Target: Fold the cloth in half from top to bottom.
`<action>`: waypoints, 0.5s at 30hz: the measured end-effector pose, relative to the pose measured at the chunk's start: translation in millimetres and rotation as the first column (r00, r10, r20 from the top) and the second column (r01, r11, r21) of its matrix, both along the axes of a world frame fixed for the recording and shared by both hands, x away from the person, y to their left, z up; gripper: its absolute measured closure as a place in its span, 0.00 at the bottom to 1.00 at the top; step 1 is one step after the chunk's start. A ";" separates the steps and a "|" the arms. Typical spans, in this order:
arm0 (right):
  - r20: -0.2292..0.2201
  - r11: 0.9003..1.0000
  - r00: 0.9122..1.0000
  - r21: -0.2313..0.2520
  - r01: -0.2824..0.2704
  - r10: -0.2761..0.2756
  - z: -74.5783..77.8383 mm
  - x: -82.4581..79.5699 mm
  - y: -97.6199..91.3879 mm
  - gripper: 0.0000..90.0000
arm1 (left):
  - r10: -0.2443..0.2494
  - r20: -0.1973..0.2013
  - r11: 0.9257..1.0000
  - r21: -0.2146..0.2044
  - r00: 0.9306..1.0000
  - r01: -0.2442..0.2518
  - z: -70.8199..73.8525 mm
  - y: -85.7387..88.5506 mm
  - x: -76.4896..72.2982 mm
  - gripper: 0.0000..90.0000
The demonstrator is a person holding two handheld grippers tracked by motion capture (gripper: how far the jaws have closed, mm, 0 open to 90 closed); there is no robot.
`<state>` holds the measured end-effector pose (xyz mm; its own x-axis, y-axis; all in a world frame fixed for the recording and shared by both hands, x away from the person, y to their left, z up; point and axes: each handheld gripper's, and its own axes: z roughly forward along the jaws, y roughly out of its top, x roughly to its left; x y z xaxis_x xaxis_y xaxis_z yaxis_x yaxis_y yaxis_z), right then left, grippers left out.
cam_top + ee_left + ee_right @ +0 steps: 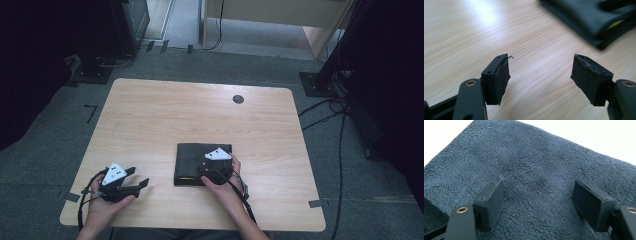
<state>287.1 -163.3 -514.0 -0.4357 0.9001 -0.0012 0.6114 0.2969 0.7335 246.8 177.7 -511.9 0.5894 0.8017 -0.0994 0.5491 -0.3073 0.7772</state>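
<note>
Both forearms of the person come in from the six o'clock edge, each hand carrying one pair of tongs. Left tongs [142, 176] lie over bare wood at about seven o'clock of the surface [200, 115], pointing toward three o'clock. In the left gripper view the jaws stand well apart with nothing between them, so they are released. Right tongs [206, 161] are above the dark folded cloth [192, 162], which lies a little toward six o'clock from the middle of the surface. In the right gripper view the two pads [490, 203] stand apart over the fuzzy dark fabric and do not pinch it, so these tongs are also released.

I judge that the folding is done or almost done. The cloth is a compact, nearly square packet with straight sides, and both tongs have let it go. A thin yellowish line shows at its six o'clock side, perhaps a label or an inner layer; I cannot say which. What is left seems small: maybe one pressing or straightening, and taking the hands away.

For moving, there is much open room. The half of the surface toward twelve o'clock is bare, except a small dark round spot [238, 99] near one o'clock. The packet lies well apart from every edge, nearest to the six o'clock one. Left tongs are quite near the corner at seven o'clock.
</note>
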 end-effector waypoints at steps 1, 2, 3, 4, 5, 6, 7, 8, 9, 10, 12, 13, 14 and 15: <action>0.002 1.000 1.000 0.004 0.006 -0.006 -0.6 -1.1 -0.3 0.28 | 0.031 -0.011 0.999 -0.025 0.999 -0.031 0.7 7.6 2.0 0.34; 0.018 1.000 1.000 0.008 0.011 -0.011 -2.6 -3.1 0.0 0.28 | 0.054 -0.011 0.998 -0.025 0.998 -0.055 1.3 11.2 3.2 0.34; 0.034 1.000 0.999 0.009 0.012 -0.012 -4.1 -4.2 0.2 0.28 | 0.092 -0.009 0.996 -0.009 0.996 -0.092 1.5 15.5 4.8 0.35; 0.043 1.000 0.999 0.008 0.008 -0.009 -5.0 -5.0 0.2 0.27 | 0.108 -0.010 0.994 0.005 0.994 -0.108 1.0 17.9 5.8 0.35; 0.049 1.000 0.999 0.005 0.004 -0.004 -5.4 -4.2 0.0 0.27 | 0.130 -0.020 0.991 0.010 0.991 -0.130 -0.2 20.9 7.0 0.35; 0.042 1.000 0.999 0.011 0.000 0.000 -5.6 -2.0 -0.2 0.26 | 0.141 -0.035 0.990 0.005 0.989 -0.141 -0.6 23.1 7.8 0.35; 0.039 1.000 0.999 0.014 -0.005 0.004 -5.7 0.4 0.2 0.26 | 0.146 -0.042 0.989 -0.006 0.988 -0.147 -1.0 23.9 8.6 0.35; 0.039 1.000 0.999 0.012 -0.007 0.007 -5.5 2.5 0.5 0.26 | 0.149 -0.045 0.989 -0.007 0.988 -0.150 -1.1 24.2 9.1 0.35; 0.038 1.000 0.999 0.009 -0.013 0.012 -5.3 5.7 1.1 0.26 | 0.152 -0.046 0.988 0.000 0.987 -0.152 -1.5 23.2 9.6 0.35; 0.037 1.000 0.999 0.007 -0.015 0.015 -5.1 10.4 2.3 0.26 | 0.150 -0.048 0.989 0.005 0.988 -0.149 -2.3 22.3 9.9 0.35; 0.041 1.000 0.999 0.006 -0.025 0.025 -5.3 19.6 3.8 0.26 | 0.137 -0.055 0.990 0.021 0.989 -0.136 -4.1 20.0 10.3 0.35; 0.041 1.000 0.999 0.009 -0.030 0.030 -5.4 23.2 4.3 0.26 | 0.132 -0.051 0.991 0.028 0.990 -0.131 -4.2 19.5 9.8 0.35; 0.038 0.999 0.999 0.010 -0.031 0.030 -5.3 29.4 4.9 0.26 | 0.132 -0.051 0.991 0.028 0.990 -0.131 -4.3 19.1 9.4 0.35; 0.037 1.000 0.999 0.010 -0.029 0.028 -5.2 34.5 6.1 0.26 | 0.132 -0.051 0.991 0.027 0.990 -0.131 -4.3 19.3 9.3 0.35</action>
